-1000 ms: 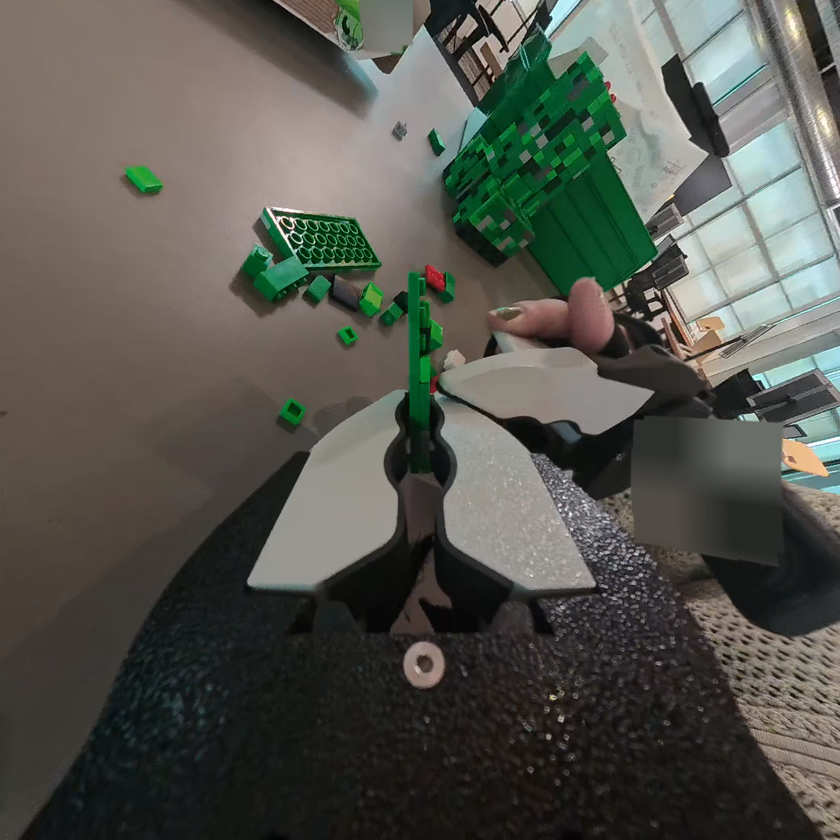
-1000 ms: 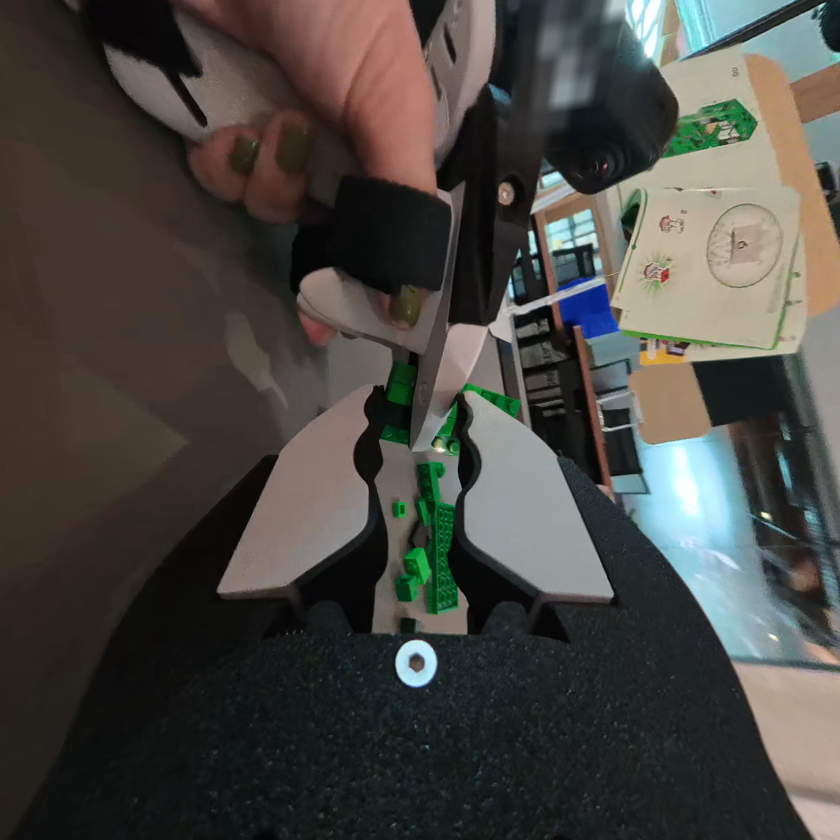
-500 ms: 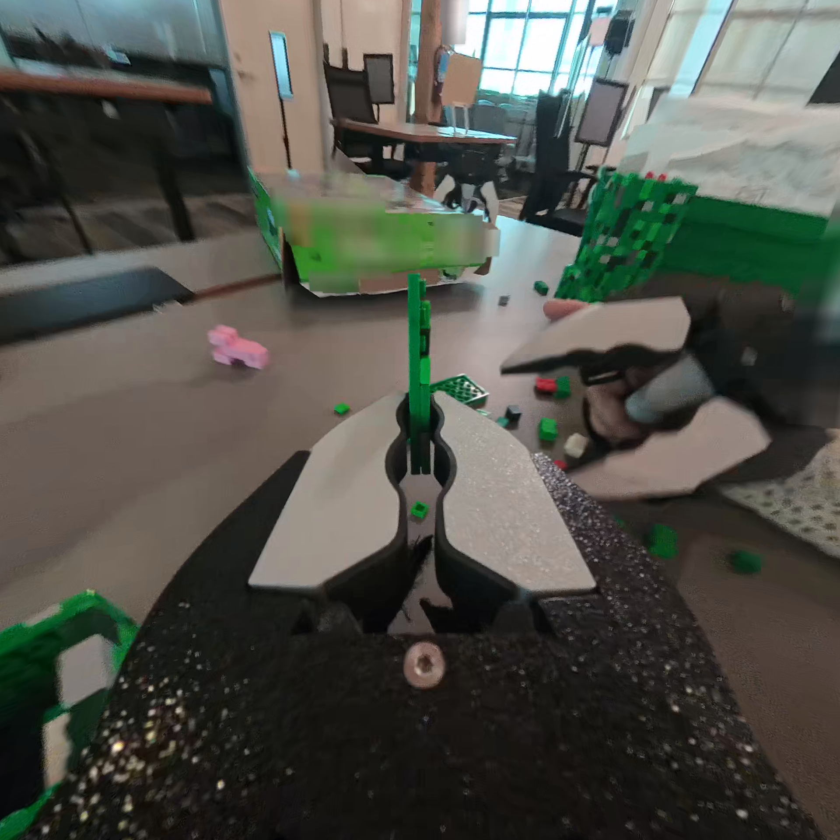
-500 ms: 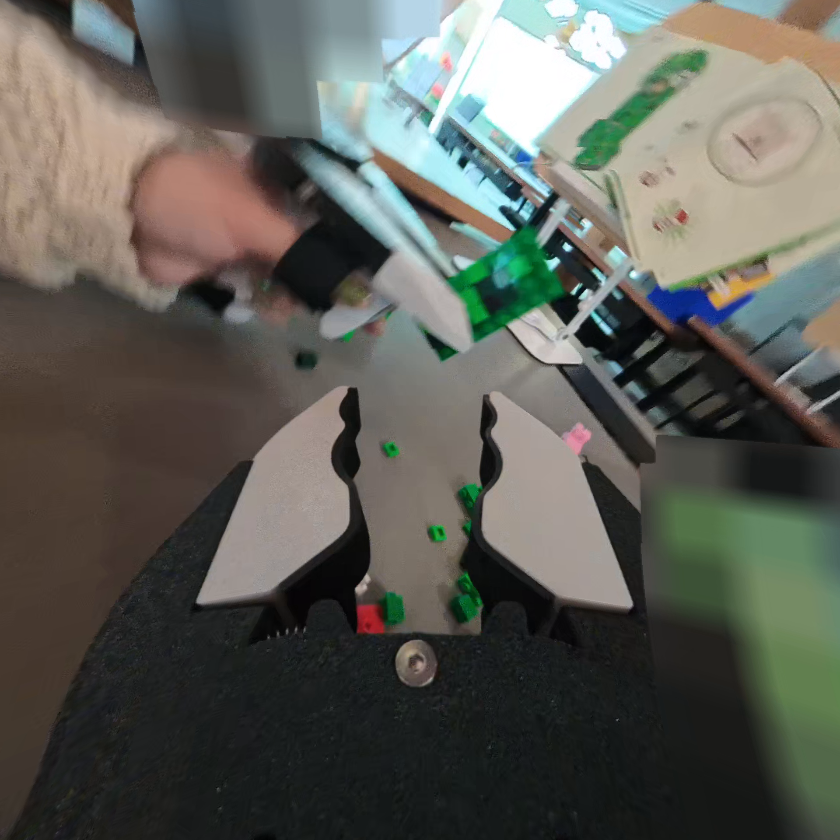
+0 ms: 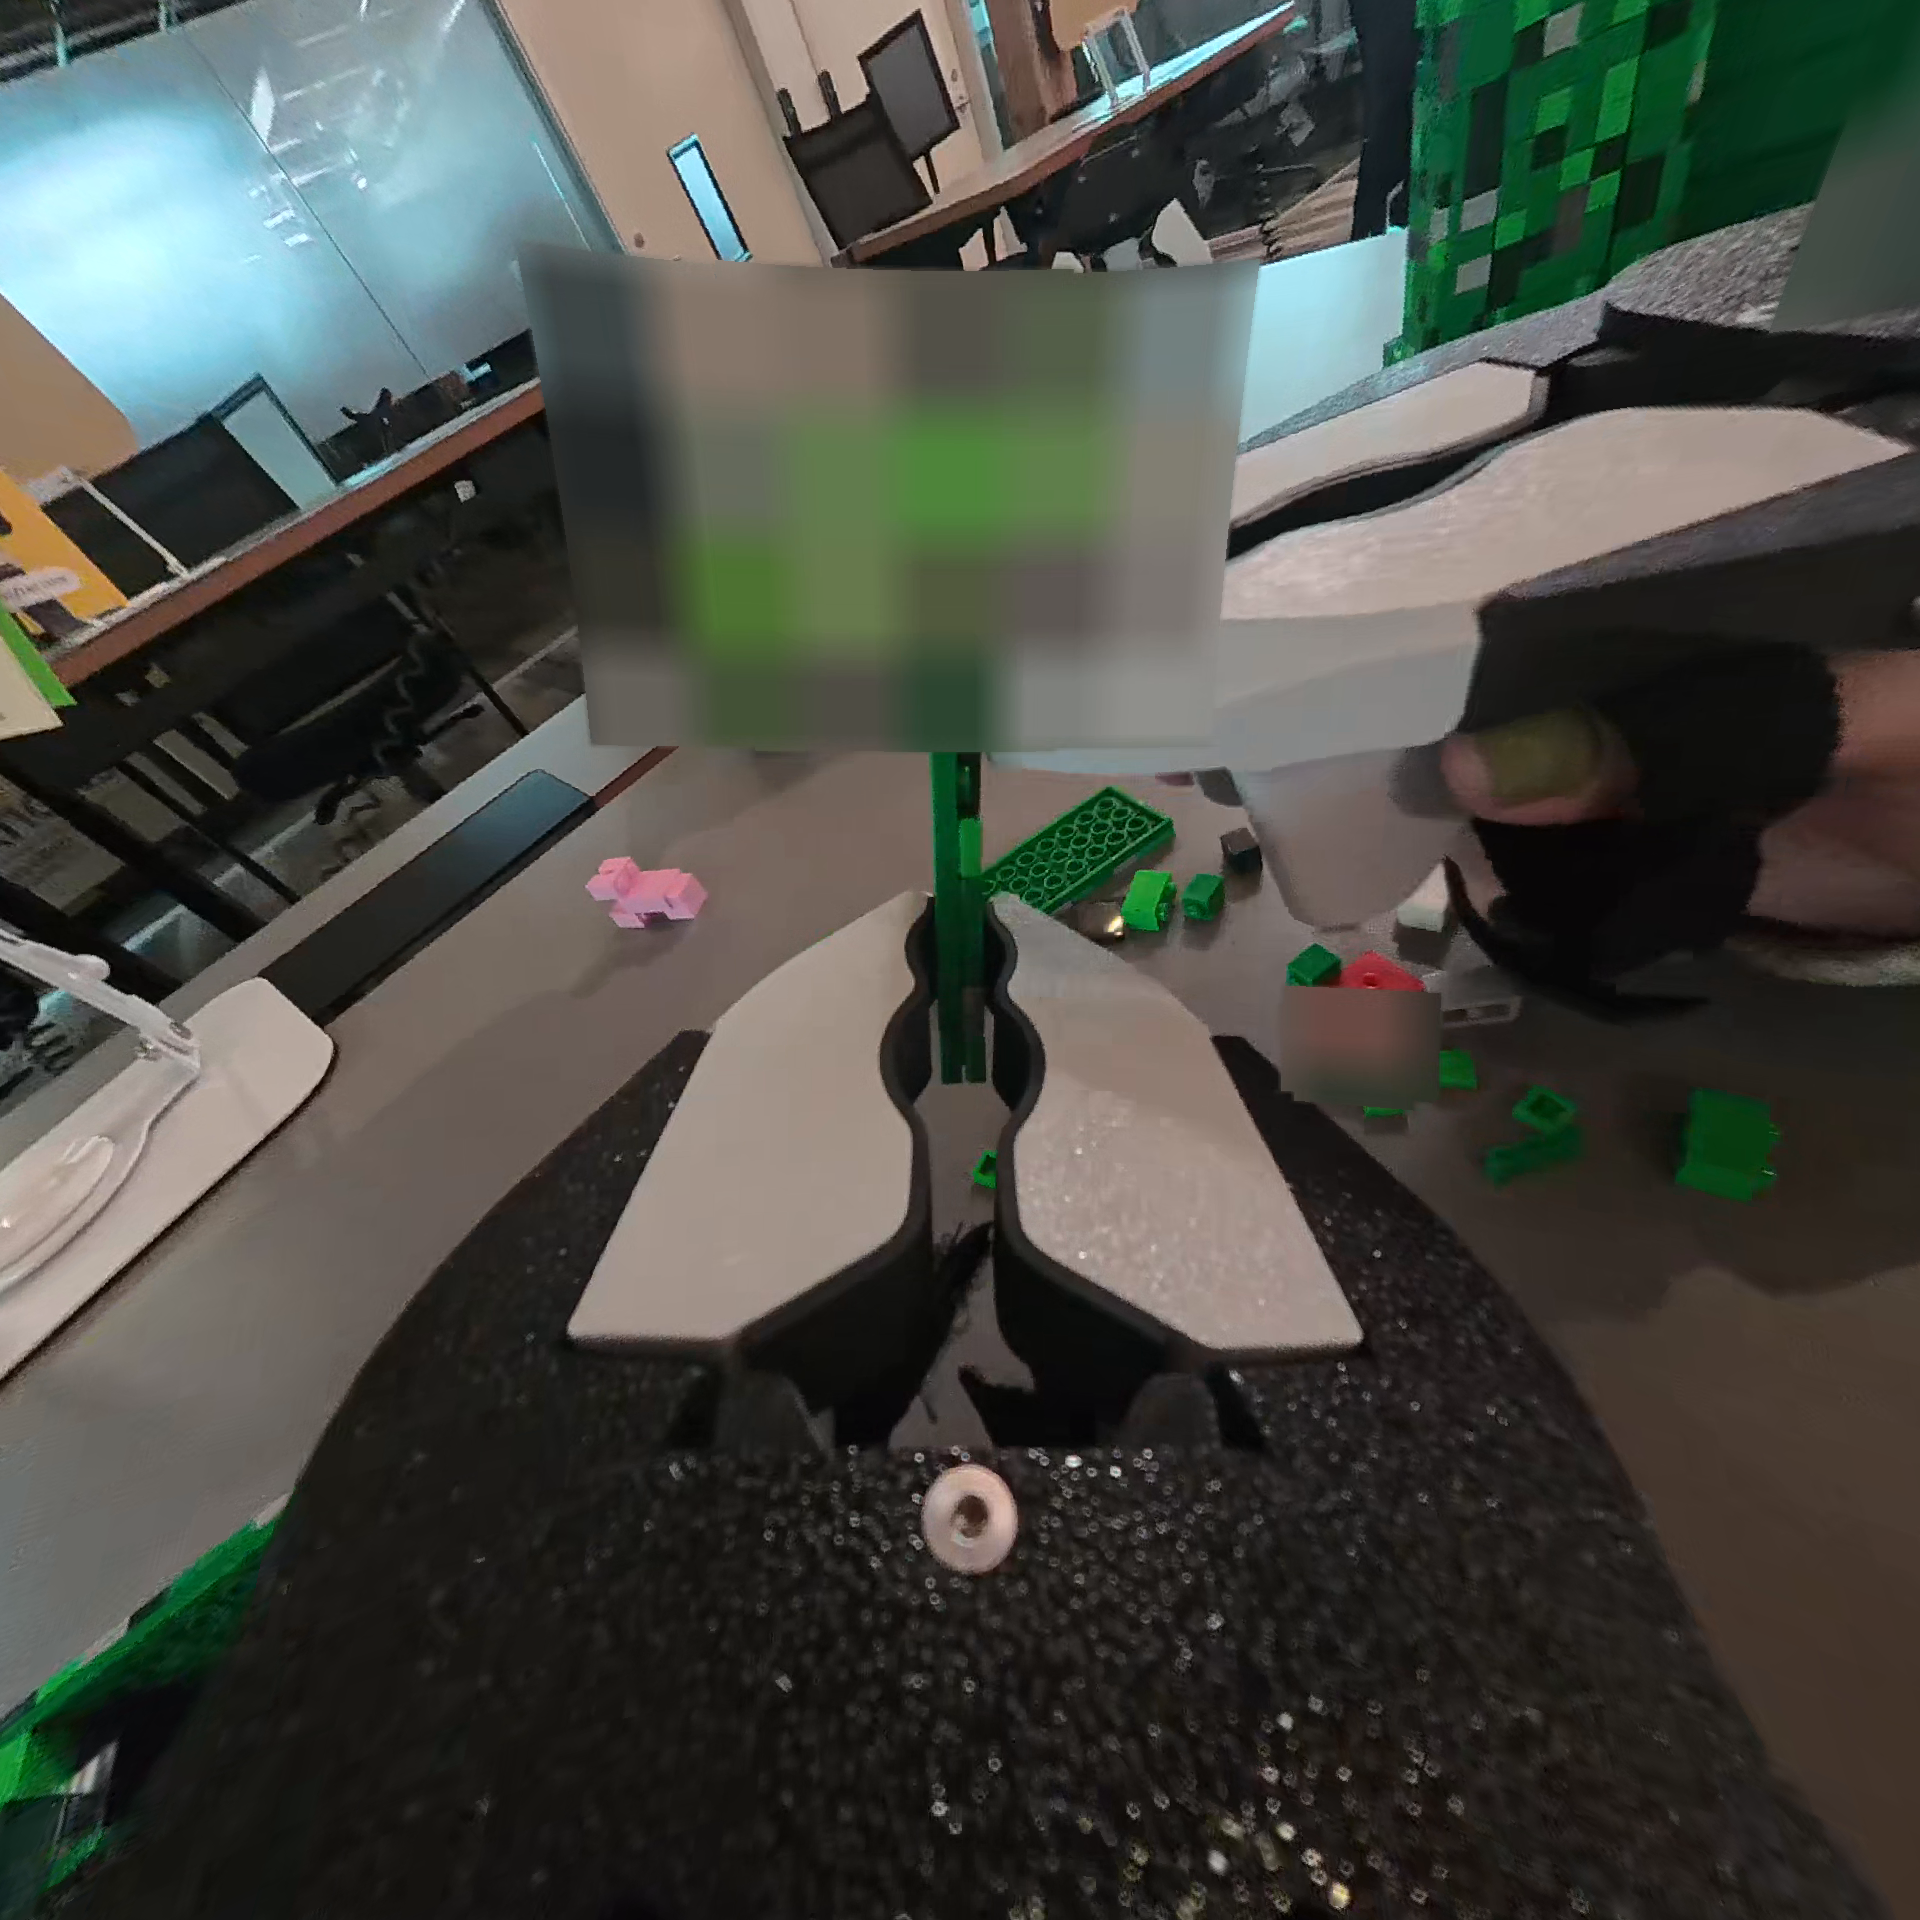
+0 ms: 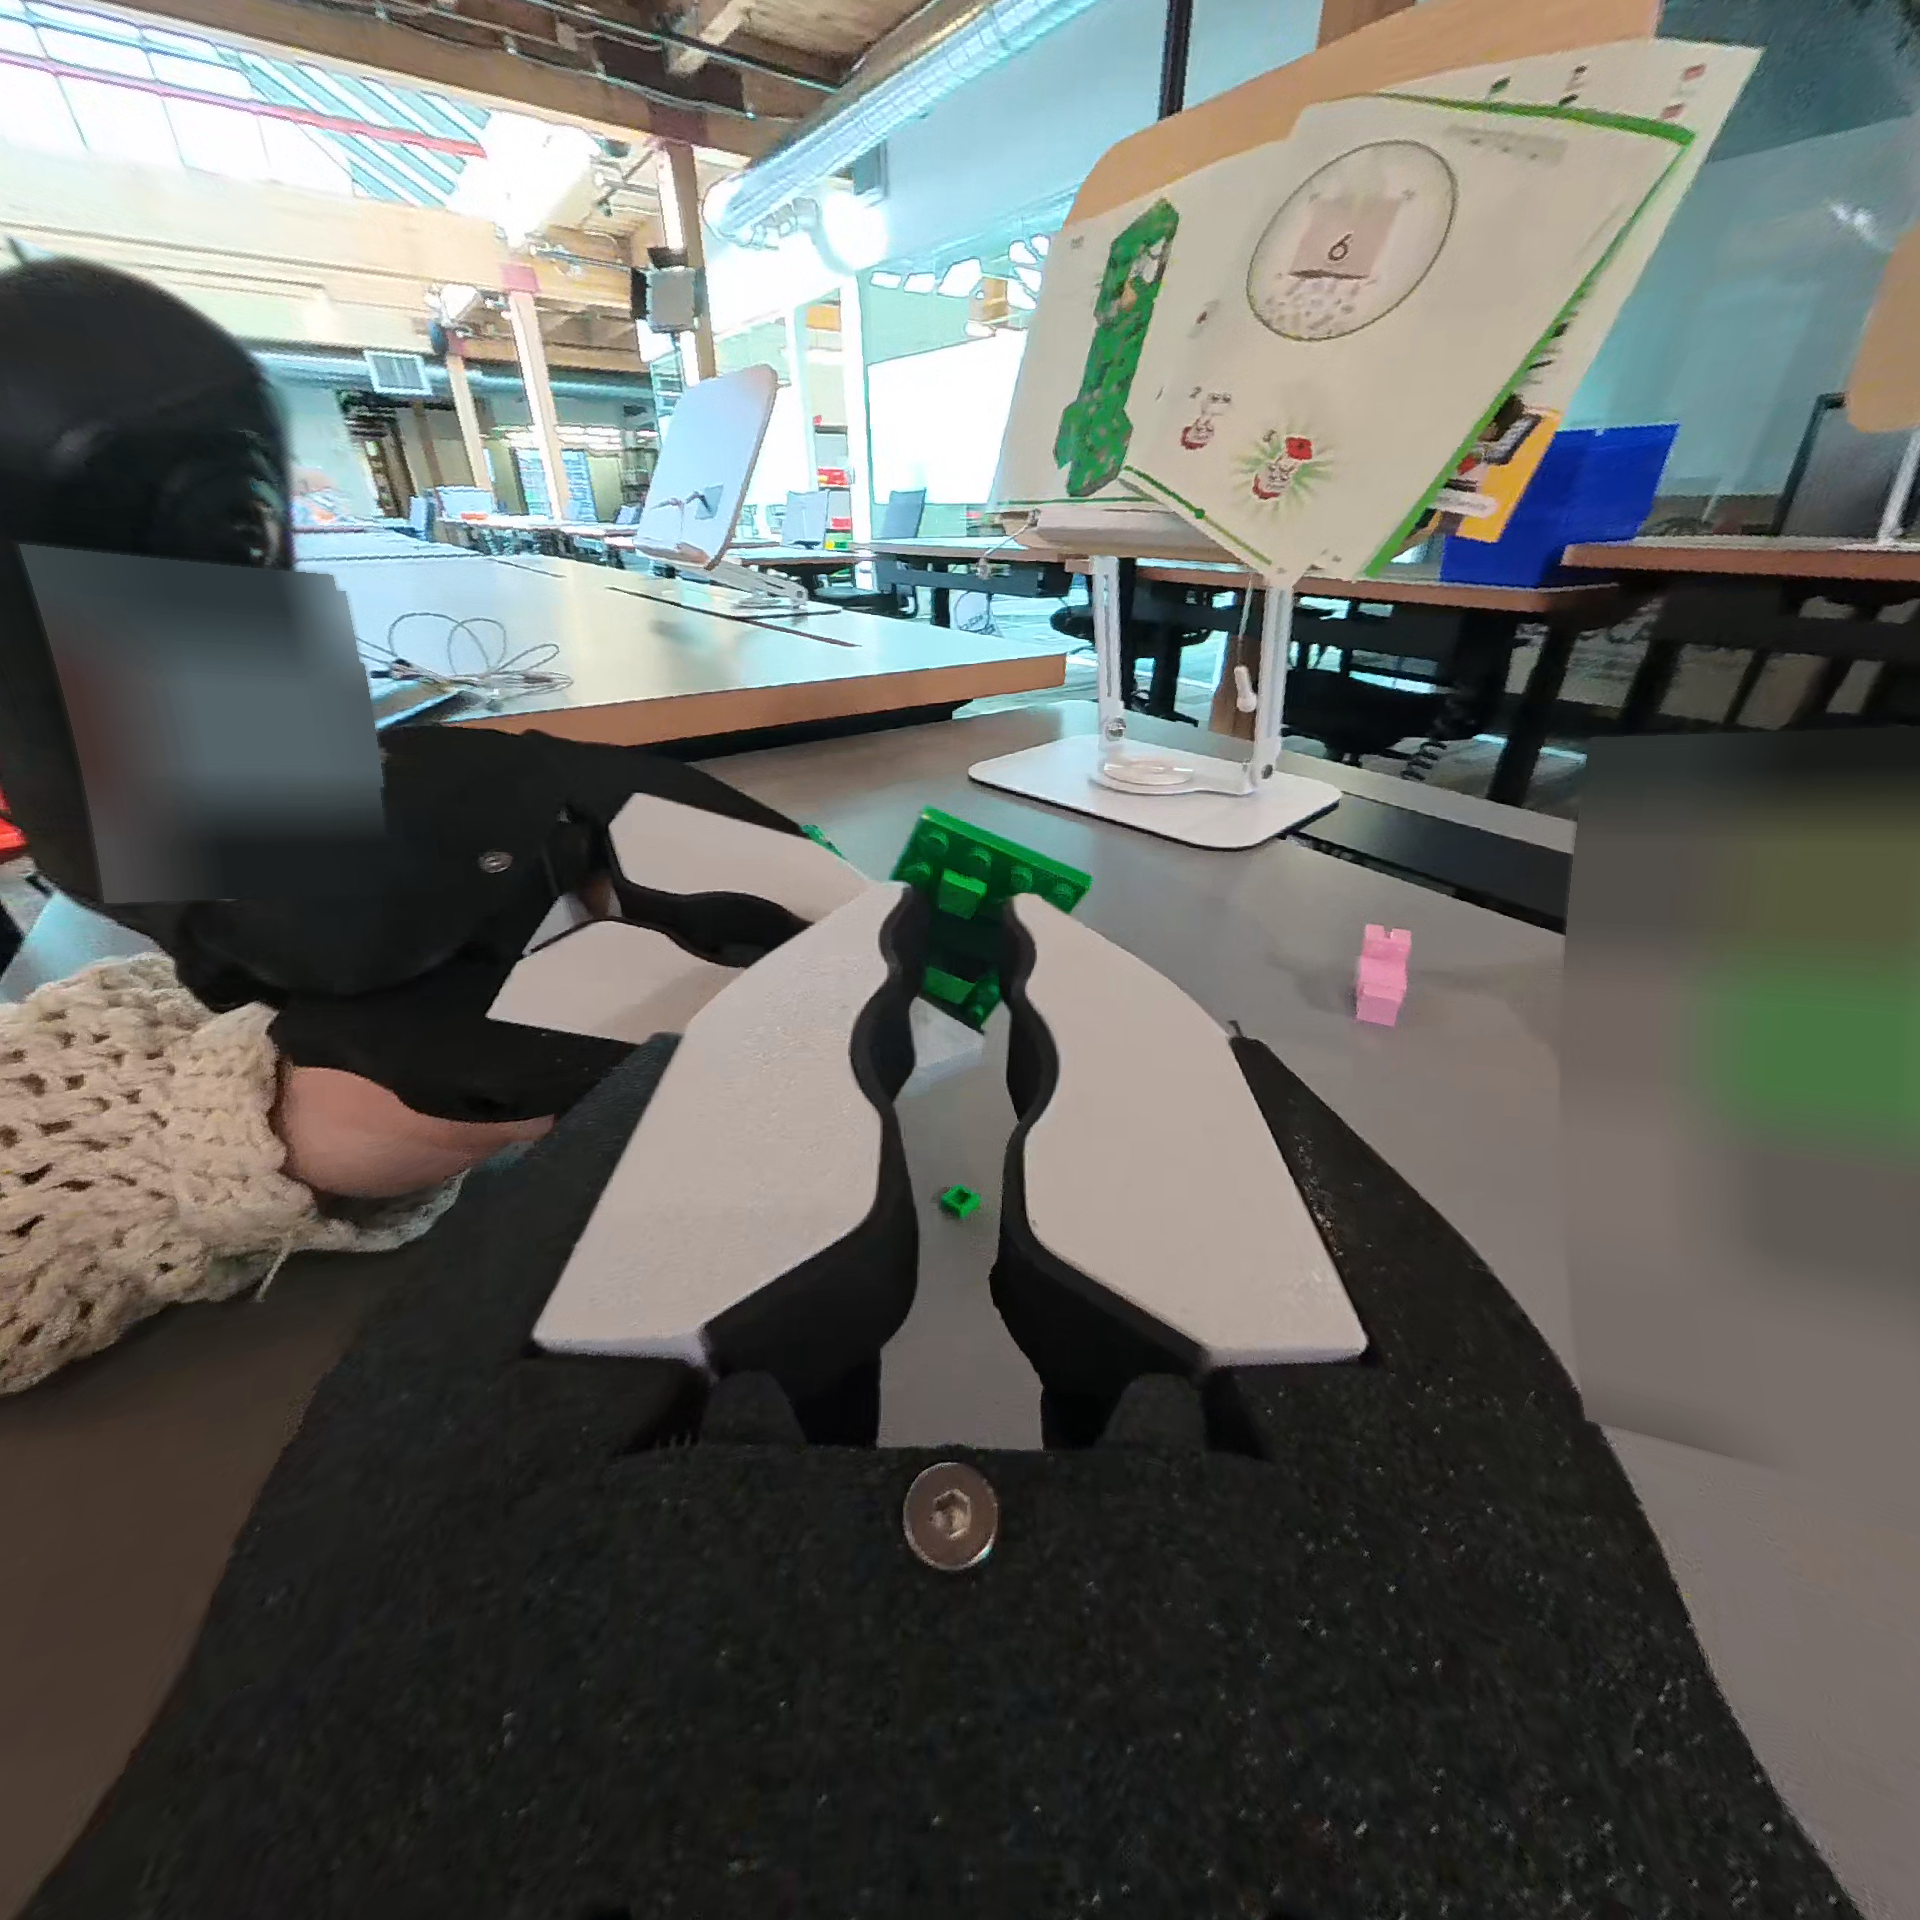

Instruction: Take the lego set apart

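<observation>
My left gripper (image 5: 956, 914) is shut on a thin green lego plate (image 5: 951, 831) and holds it upright and edge-on above the grey table (image 5: 520, 1039). A blurred patch hides the plate's top. In the right wrist view the plate (image 6: 987, 862) faces me, with small green bricks (image 6: 961, 891) stuck on it. My right gripper (image 6: 954, 906) has its jaws closed in on the plate's sides. It also shows in the left wrist view (image 5: 1455, 561), coming in from the right. The left gripper also shows in the right wrist view (image 6: 717, 862), at left.
A green baseplate (image 5: 1081, 847), a red brick (image 5: 1371, 971) and several loose green bricks (image 5: 1527, 1132) lie on the table. A pink lego pig (image 6: 1382, 971) stands to the right. A white stand (image 6: 1153, 800) holds a booklet (image 6: 1330, 312). A tall green build (image 5: 1621, 135) stands far right. My left and right fingertips are right by each other. From the left gripper's tips to the pink lego pig (image 6: 1382, 971) is close to 20 cm. The left camera catches it too, in the left wrist view (image 5: 649, 888).
Both grippers have swung to level views. My right gripper drew back open half a second ago, and now it has closed on the plate that my left gripper still holds.
</observation>
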`<state>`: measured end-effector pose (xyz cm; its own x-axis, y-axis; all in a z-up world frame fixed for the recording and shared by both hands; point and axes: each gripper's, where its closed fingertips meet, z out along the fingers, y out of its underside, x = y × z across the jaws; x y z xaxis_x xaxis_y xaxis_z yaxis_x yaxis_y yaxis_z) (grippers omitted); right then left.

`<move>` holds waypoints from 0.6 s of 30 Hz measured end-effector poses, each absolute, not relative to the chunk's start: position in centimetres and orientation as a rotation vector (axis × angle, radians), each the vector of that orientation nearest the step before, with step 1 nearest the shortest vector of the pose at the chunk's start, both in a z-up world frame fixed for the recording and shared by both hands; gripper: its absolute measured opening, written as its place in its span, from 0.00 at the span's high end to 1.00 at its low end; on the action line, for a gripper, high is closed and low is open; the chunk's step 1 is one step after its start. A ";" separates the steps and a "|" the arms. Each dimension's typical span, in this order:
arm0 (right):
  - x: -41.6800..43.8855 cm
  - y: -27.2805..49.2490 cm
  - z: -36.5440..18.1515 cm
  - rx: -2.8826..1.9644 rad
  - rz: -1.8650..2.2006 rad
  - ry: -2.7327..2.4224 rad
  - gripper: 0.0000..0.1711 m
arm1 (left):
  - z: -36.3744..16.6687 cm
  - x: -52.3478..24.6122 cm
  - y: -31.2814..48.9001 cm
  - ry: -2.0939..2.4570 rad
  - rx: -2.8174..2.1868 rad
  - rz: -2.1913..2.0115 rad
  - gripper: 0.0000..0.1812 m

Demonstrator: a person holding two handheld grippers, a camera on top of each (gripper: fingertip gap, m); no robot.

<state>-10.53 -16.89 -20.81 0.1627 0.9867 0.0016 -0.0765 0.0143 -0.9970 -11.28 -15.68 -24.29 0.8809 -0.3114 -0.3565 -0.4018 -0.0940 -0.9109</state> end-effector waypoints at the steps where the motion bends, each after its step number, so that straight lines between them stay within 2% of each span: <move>1: -10.4 -16.9 -20.7 -1.214 1.130 -1.027 0.94 | -24.2 -11.2 -15.8 0.557 -1.683 0.079 0.97; 5: -10.1 -17.2 -20.0 -1.186 1.192 -1.003 0.94 | -23.6 -10.7 -16.0 0.632 -1.619 0.133 0.96; 11: -10.0 -17.5 -19.8 -1.078 0.896 -1.063 0.93 | -23.4 -10.5 -16.1 0.659 -1.604 0.219 0.96; 18: -9.9 -18.1 -19.4 -1.026 0.808 -1.122 0.93 | -23.0 -10.2 -16.6 0.764 -1.518 0.272 0.95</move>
